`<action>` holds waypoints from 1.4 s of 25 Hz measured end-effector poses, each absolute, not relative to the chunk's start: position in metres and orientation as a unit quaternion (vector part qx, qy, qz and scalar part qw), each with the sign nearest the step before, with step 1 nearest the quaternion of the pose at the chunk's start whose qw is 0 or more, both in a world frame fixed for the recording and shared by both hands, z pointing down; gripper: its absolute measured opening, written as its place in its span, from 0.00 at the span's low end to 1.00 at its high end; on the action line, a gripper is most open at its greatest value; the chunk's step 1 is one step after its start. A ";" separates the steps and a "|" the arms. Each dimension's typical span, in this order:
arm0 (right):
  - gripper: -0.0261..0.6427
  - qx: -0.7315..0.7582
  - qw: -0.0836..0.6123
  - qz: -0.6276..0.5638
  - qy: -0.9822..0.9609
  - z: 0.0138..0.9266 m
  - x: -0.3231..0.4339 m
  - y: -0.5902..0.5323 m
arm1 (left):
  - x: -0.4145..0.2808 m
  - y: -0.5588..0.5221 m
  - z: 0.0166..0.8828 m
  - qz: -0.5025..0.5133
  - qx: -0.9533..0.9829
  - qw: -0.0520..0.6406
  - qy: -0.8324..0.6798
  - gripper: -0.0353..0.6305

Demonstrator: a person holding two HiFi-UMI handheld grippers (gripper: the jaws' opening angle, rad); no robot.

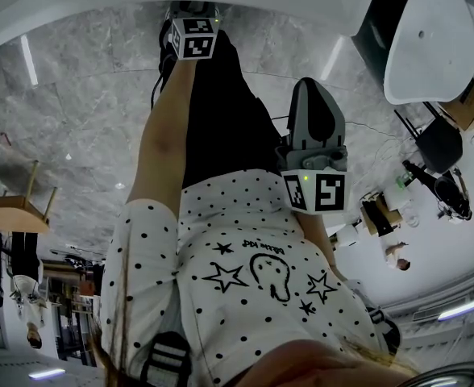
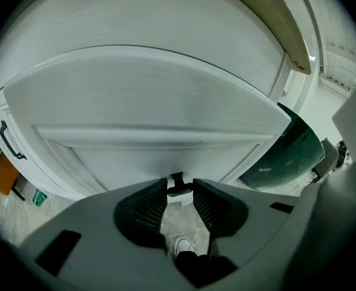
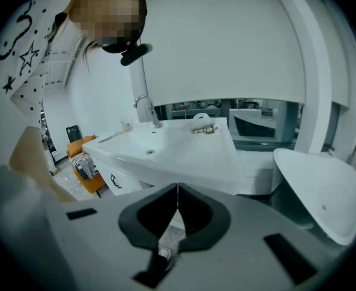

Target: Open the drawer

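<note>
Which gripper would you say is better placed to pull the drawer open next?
Left. The left gripper has the black drawer handle between its jaws, against the white drawer front. The right gripper is shut, empty and well back from the cabinet.

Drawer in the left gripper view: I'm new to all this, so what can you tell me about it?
The drawer shows a wide, plain white front, smooth and matte like painted board, with a shallow horizontal step across it. It sits under a white slab. A small black handle juts from its lower middle, pinched between the jaws of the left gripper. Whether it is pulled out at all, I cannot tell.
</note>
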State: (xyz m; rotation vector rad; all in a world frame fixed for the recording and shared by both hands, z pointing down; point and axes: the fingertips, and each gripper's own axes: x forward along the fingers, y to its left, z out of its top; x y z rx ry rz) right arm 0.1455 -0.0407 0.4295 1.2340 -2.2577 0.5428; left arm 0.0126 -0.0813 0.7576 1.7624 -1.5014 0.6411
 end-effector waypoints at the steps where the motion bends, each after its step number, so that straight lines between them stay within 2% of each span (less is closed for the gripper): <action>1: 0.06 0.454 0.253 0.199 -0.831 0.429 0.144 -0.040 | 0.012 -0.079 0.758 0.249 0.685 0.361 -0.582 0.26; 35: 0.06 0.444 0.269 0.216 -0.827 0.437 0.120 -0.024 | 0.025 -0.037 0.760 0.260 0.684 0.384 -0.563 0.26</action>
